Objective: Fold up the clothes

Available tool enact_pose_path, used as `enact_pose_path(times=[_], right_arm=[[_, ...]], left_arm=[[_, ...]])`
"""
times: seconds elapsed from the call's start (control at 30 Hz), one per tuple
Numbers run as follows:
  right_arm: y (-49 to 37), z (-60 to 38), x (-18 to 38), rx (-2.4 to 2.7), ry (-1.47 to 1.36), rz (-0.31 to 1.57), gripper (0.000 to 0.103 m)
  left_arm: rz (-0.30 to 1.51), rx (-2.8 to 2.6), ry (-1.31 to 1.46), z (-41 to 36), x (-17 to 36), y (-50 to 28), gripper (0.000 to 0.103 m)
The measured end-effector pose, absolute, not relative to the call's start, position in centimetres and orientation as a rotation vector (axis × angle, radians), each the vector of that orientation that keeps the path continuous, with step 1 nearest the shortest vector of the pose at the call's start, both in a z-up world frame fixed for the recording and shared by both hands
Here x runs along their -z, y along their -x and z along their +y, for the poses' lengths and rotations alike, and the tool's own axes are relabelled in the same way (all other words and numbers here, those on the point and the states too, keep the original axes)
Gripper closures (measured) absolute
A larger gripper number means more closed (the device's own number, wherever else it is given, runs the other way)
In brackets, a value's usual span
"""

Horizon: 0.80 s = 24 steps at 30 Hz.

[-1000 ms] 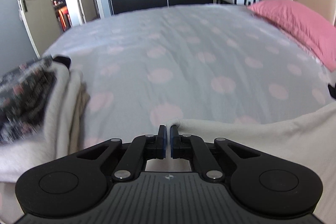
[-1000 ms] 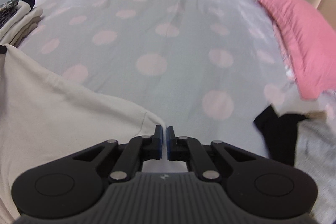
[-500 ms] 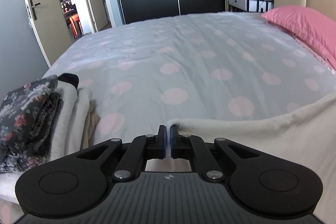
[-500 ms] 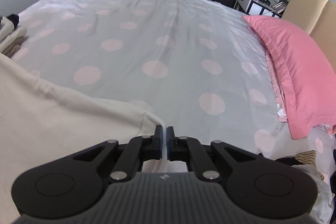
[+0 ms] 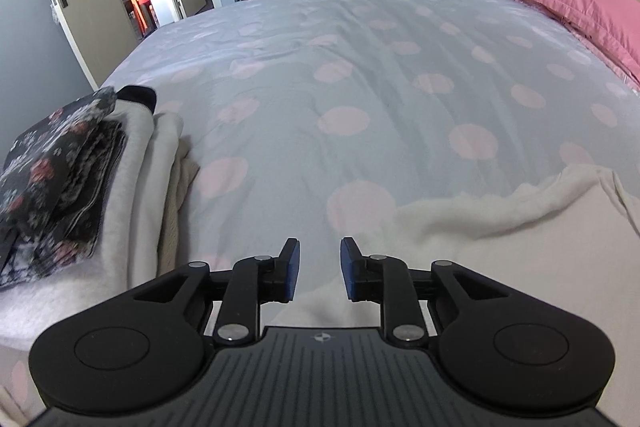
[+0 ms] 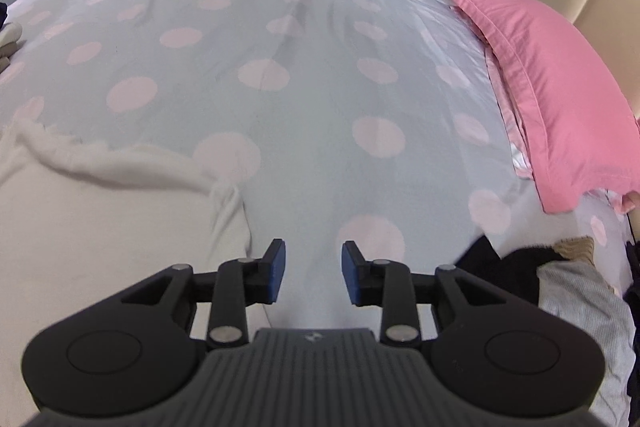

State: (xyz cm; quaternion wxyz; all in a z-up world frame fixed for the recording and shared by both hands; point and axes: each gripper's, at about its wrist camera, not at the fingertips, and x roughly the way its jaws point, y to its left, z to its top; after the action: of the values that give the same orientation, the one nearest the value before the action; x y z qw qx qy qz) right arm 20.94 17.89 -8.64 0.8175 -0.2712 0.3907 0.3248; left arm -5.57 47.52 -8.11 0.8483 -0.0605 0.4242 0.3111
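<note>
Both the left gripper point(image 5: 319, 269) and right gripper point(image 6: 313, 270), clamped on the cream fleece garment point(image 5: 500, 239) a moment ago, now stand wide and empty. The garment lies released on the grey, pink-dotted duvet point(image 5: 380, 75), ready for folding; beyond it is the pink pillow point(image 6: 552, 75).

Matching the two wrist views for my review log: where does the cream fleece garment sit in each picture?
Left wrist: cream fleece garment lies lower right, beside the open left tongs.
Right wrist: it lies lower left, beside the open right tongs.
Shared landmark: pink pillow.
</note>
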Motion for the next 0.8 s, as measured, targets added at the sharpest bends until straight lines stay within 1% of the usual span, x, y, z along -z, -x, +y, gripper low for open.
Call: enact_pose_path(times=[0.17, 0.33, 0.43, 0.53, 0.67, 0.8], right_arm=[[-19.0, 13.4, 9.2, -0.682, 0.552, 0.893, 0.068], [-15.5, 7.9, 10.0, -0.669, 0.512, 0.974, 0.068], [-13.1, 4.7, 10.7, -0.655, 0.479, 1.015, 0.068], [-10.8, 2.2, 11.3, -0.669, 0.447, 1.055, 0.068], [-8.6, -0.1, 11.9, -0.676, 0.408, 1.107, 0.067], [-7.2, -2.4, 12.8, -0.665, 0.39, 1.152, 0.067]], left_arm=[[0.955, -0.655, 0.139, 46.3, 8.2, 9.3, 0.081], [1.015, -0.653, 0.158, 44.0, 8.9, 14.9, 0.071], [1.071, -0.653, 0.177, 42.6, 9.9, 18.2, 0.069], [1.114, -0.675, 0.198, 41.5, 10.5, 20.7, 0.069], [1.087, -0.687, 0.254, 40.0, 9.8, 23.0, 0.068], [1.068, -0.681, 0.278, 38.1, 9.6, 24.5, 0.066]])
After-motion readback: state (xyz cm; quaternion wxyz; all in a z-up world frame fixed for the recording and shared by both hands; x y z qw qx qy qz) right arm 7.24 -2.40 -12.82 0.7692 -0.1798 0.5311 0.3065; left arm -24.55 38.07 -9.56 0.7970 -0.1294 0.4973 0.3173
